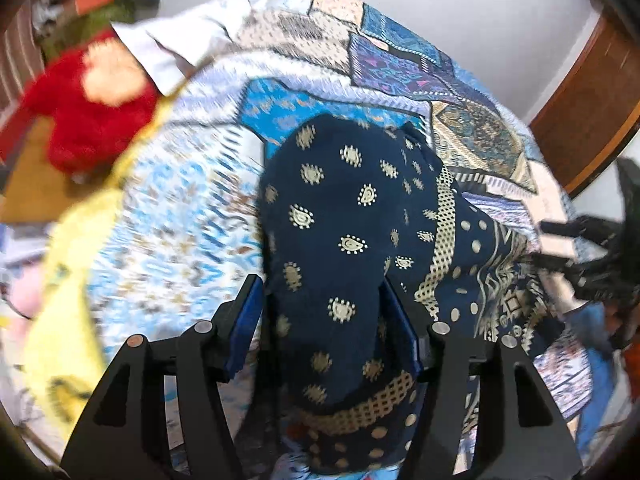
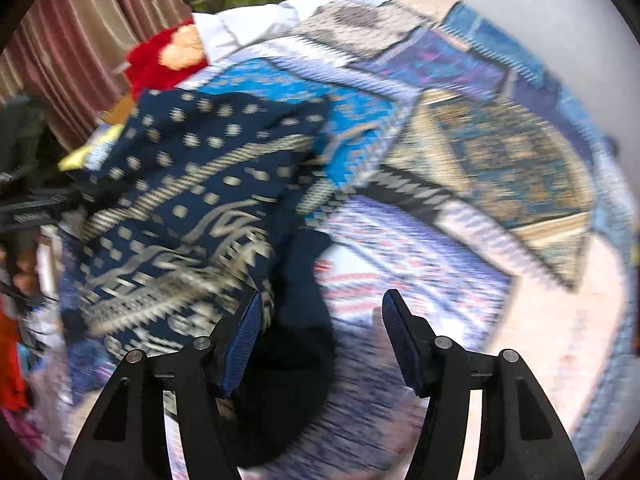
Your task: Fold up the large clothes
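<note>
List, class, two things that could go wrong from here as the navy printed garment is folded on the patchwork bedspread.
1. The navy printed garment lies bunched between the left gripper's open fingers, so a fresh grip may catch several layers.
2. Little cloth sits between the right gripper's fingers; it may close on the patchwork bedspread instead.

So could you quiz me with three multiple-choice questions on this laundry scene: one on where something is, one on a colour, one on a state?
1. Where does the red plush toy lie?
A on the garment
B beyond the patchwork bedspread's edge
C between the fingers

2. The garment's ground colour?
A navy
B green
C white

3. The right gripper's jaws?
A clamped on the toy
B pressed together
C apart

Answers: B, it sits past the spread's far left edge; A, navy with cream motifs; C, a clear gap shows.
</note>
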